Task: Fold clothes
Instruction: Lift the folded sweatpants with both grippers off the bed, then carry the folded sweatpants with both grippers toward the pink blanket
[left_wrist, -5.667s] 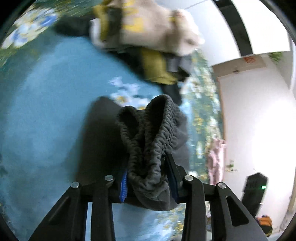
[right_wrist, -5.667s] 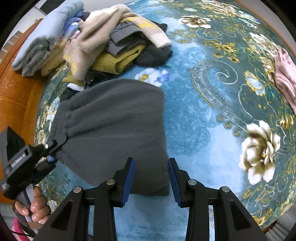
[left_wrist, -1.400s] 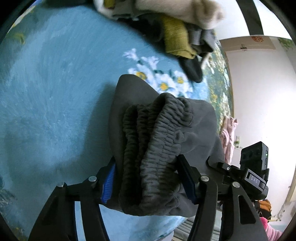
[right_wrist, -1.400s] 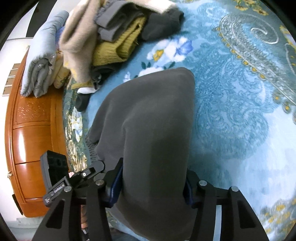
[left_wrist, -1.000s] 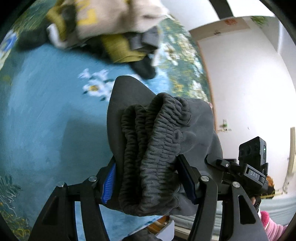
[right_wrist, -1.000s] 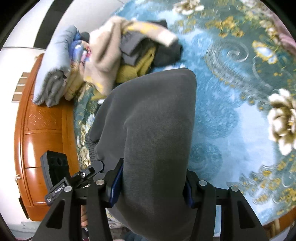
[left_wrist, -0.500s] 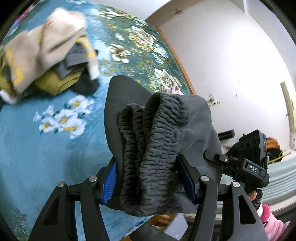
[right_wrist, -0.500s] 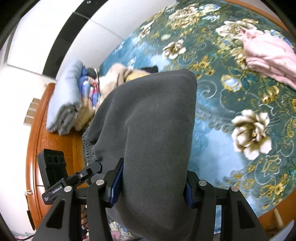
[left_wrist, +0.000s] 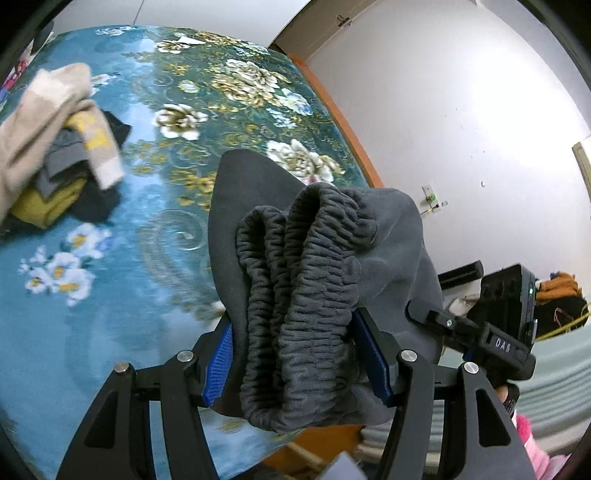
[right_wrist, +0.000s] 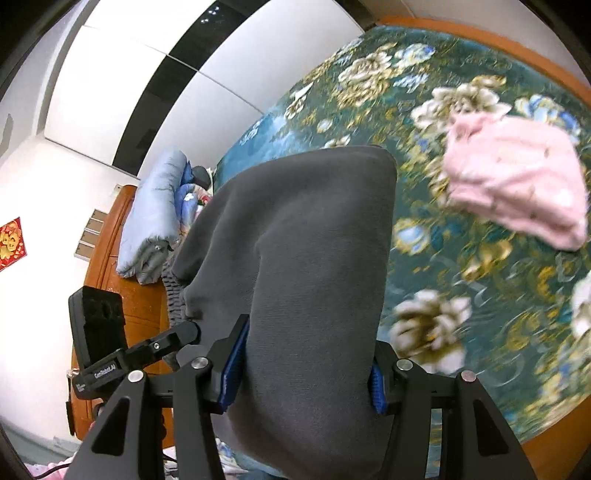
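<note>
A folded dark grey garment with a ribbed elastic waistband (left_wrist: 310, 280) is held up off the bed between both grippers. My left gripper (left_wrist: 295, 354) is shut on the bunched waistband end. My right gripper (right_wrist: 303, 365) is shut on the smooth folded end of the same garment (right_wrist: 306, 251). In the left wrist view the right gripper (left_wrist: 491, 339) shows just to the right behind the cloth. In the right wrist view the left gripper (right_wrist: 122, 358) shows at the lower left.
The bed has a blue floral cover (left_wrist: 122, 280). A pile of unfolded clothes, beige, yellow and grey (left_wrist: 55, 147), lies at the left. A folded pink garment (right_wrist: 517, 184) lies on the bed at the right. Folded bedding (right_wrist: 155, 218) leans on the wooden headboard (right_wrist: 110, 266).
Both grippers have lifted the grey garment off the bed and swung it toward the side with the pink garment. The clothes pile has slid away to the left.
</note>
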